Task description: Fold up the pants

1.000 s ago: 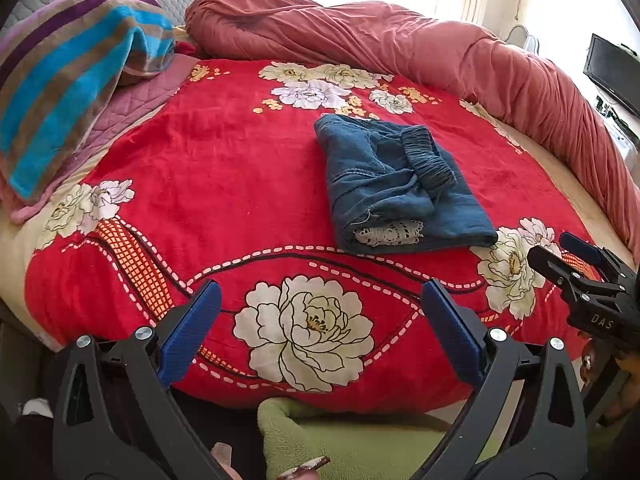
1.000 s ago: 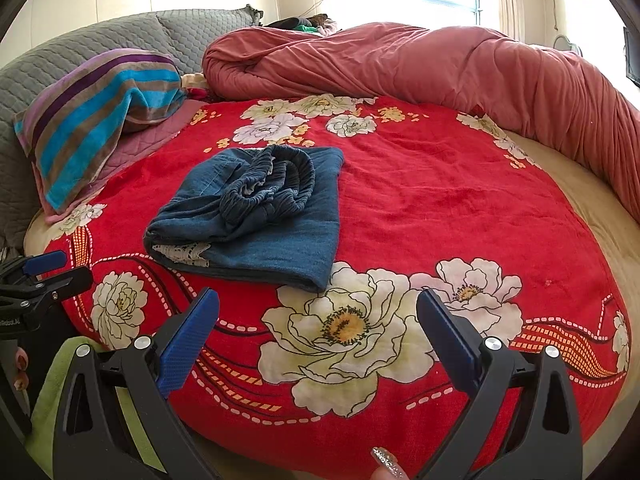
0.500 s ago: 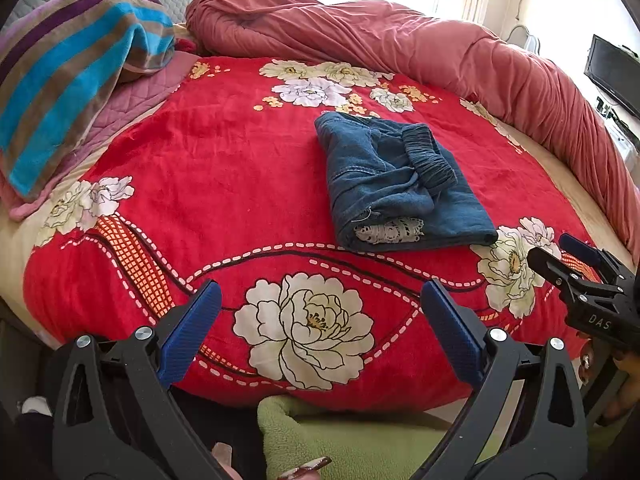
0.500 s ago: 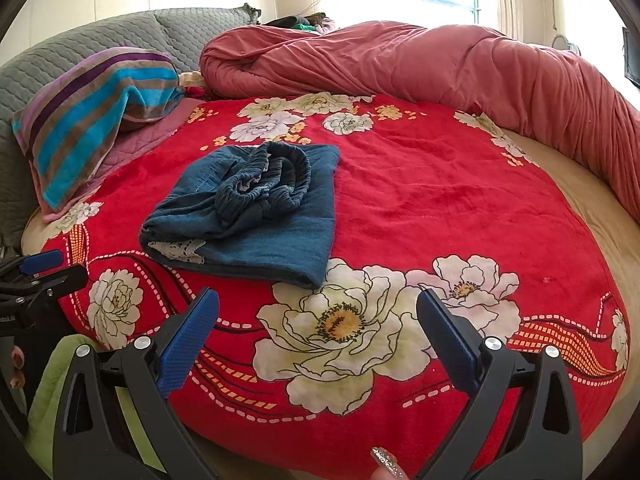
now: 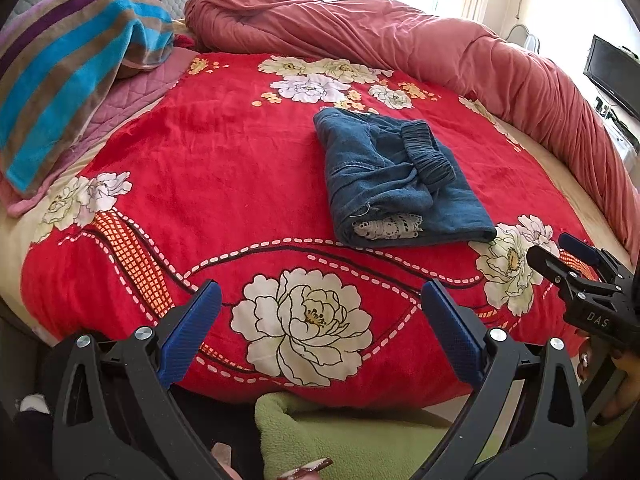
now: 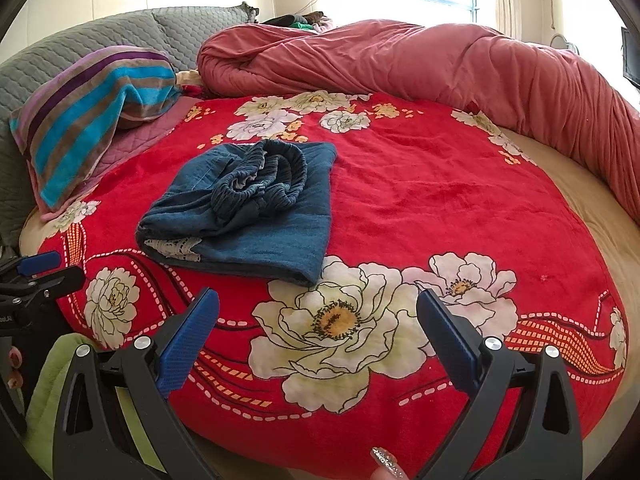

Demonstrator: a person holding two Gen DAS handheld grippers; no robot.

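A round bed [image 5: 560,176] carries a red floral blanket [image 5: 208,168], with the folded blue pants [image 5: 392,184] lying mid-blanket. Both the left hand-held gripper [image 5: 320,332] and the right hand-held gripper [image 6: 318,330], lettered "DAS", hover empty near the bed's edge, fingers spread apart; their handles are cut off.

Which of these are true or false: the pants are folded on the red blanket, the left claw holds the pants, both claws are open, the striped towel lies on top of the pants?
The pants lie folded on the red blanket: true.
The left claw holds the pants: false, it is empty, apart from them.
The right claw and the left are open: true.
The striped towel lies on the pants: false, it is apart, near the headboard.
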